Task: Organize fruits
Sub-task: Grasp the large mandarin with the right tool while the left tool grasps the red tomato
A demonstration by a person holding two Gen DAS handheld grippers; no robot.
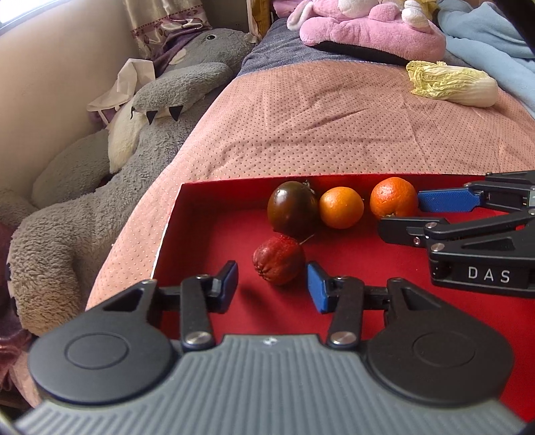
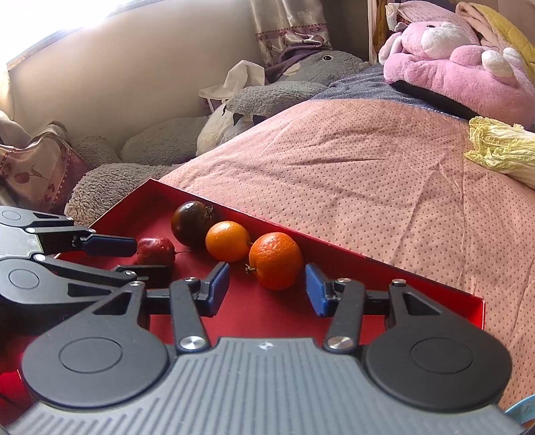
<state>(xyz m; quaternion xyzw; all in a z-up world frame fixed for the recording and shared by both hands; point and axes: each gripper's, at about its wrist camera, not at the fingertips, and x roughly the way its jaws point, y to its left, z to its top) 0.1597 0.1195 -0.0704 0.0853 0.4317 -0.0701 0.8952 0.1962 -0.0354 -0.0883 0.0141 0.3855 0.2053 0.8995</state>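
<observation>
A red tray (image 1: 200, 234) (image 2: 334, 314) lies on the pink bed cover. In it are a dark tomato (image 1: 292, 208) (image 2: 192, 222), a small orange (image 1: 341, 207) (image 2: 228, 241), a deeper orange mandarin (image 1: 394, 197) (image 2: 276, 260) and a wrinkled red fruit (image 1: 278, 259) (image 2: 155, 250). My left gripper (image 1: 272, 287) (image 2: 147, 257) is open with the red fruit between its fingers, not gripped. My right gripper (image 2: 267, 289) (image 1: 401, 214) is open around the mandarin, apart from it.
A napa cabbage (image 1: 451, 83) (image 2: 501, 150) lies on the bed cover at the far right. A pink plush (image 1: 367, 30) (image 2: 458, 63) sits at the head of the bed. A big grey plush (image 1: 133, 150) (image 2: 167, 150) lies along the left side by the wall.
</observation>
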